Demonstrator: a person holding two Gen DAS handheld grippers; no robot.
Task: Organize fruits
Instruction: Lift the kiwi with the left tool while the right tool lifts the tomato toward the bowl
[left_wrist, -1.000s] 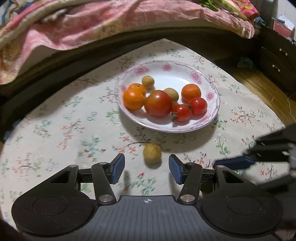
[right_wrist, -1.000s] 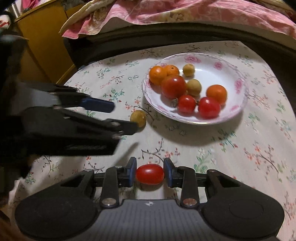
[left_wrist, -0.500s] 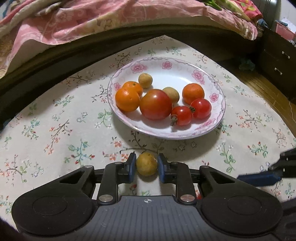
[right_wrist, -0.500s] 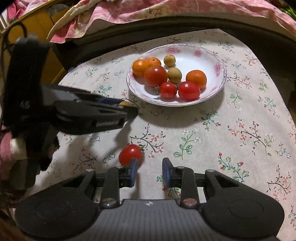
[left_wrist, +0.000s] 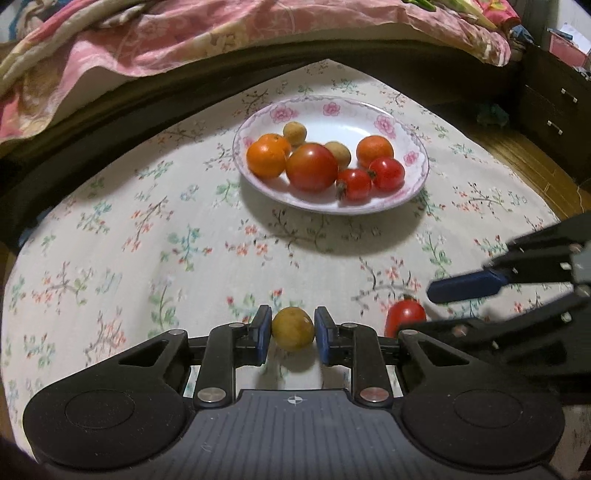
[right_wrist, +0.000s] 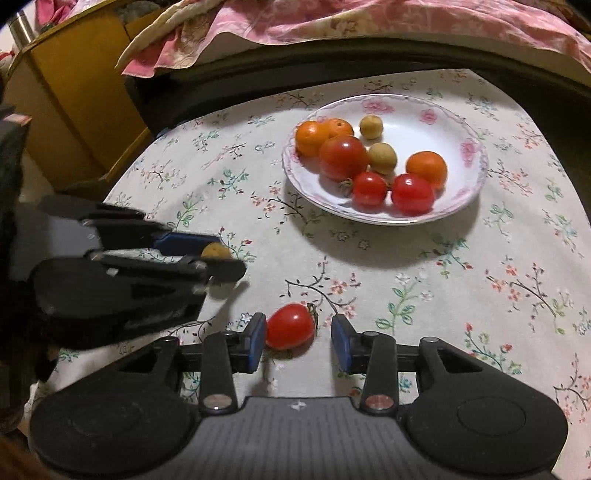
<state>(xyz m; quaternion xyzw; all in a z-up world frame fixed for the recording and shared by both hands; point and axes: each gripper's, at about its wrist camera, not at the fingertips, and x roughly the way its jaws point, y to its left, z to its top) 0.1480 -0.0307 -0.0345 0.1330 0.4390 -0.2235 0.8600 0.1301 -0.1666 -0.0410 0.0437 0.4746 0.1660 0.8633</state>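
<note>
Bed (left_wrist: 221, 33): runs across the far side behind the counter, covered with a pink patterned blanket (right_wrist: 369, 18).
Counter (left_wrist: 129, 240): covered with a pale floral cloth; it carries the plate and one loose tomato.
Yellow cabinet (right_wrist: 74, 92): stands at the far left in the right wrist view, beside the bed.
Dark drawers (left_wrist: 554, 103): at the far right in the left wrist view, beyond the counter's edge.
Left hand-held gripper (left_wrist: 292, 334): its blue pads are clamped on a small tan fruit (left_wrist: 293, 329), one pad touching each side. In the right wrist view the same gripper (right_wrist: 218, 258) comes in from the left, with the fruit (right_wrist: 215, 252) showing at its tips. A shadow lies on the cloth below it, though I cannot tell whether the fruit is clear of the cloth.
Right hand-held gripper (right_wrist: 298, 338): fingers apart. The left pad sits against a small red tomato (right_wrist: 290, 326), and the right pad stands clear of it.
Plate (left_wrist: 332, 110): white with pink flowers on the rim, on the far half of the counter, well apart from both grippers.
Large tomato (left_wrist: 311, 167): in the middle of the plate, touching the oranges on its left.
Oranges: two at the plate's left (left_wrist: 266, 158), one at the right (left_wrist: 374, 150).
Cherry tomatoes (left_wrist: 369, 179): two, side by side at the plate's near edge.
Tan fruits on the plate (left_wrist: 294, 133): two small ones, behind the large tomato.
Small red tomato: lies on the cloth near the counter's front, just right of the left gripper (left_wrist: 405, 317).
</note>
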